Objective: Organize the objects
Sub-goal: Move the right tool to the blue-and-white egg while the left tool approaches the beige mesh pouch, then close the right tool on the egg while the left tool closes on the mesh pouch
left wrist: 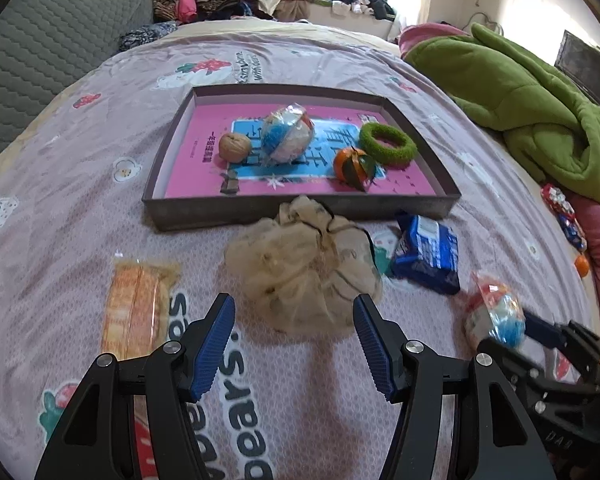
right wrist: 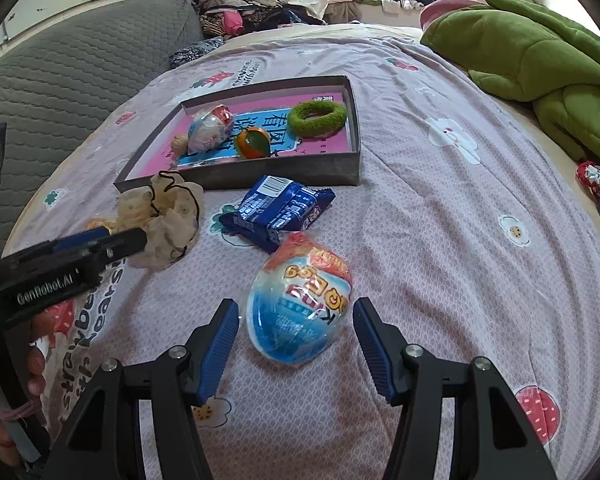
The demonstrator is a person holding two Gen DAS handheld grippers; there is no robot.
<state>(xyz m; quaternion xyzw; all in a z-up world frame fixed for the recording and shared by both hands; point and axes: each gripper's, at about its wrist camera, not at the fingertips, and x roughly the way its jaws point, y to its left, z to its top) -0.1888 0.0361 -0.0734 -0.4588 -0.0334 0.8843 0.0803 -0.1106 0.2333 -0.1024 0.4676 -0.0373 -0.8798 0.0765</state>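
Strawberry-print bedspread is carrying one tray, two wrapped eggs, one blue packet; both claws, left claw and right claw, are gaping wide.

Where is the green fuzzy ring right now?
The green ring lies inside the tray, in its far right corner, just behind the orange.

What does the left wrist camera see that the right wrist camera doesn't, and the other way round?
Only the left wrist view shows the whole orange-striped snack packet on the bedspread, and its own open tongs framing the beige mesh pouch.

Only the right wrist view shows the person's hand at the left edge, and its own open tongs around the wrapped toy egg.

Both show the tray holding a walnut, a second wrapped egg, an orange and a green ring, plus the blue snack packet.
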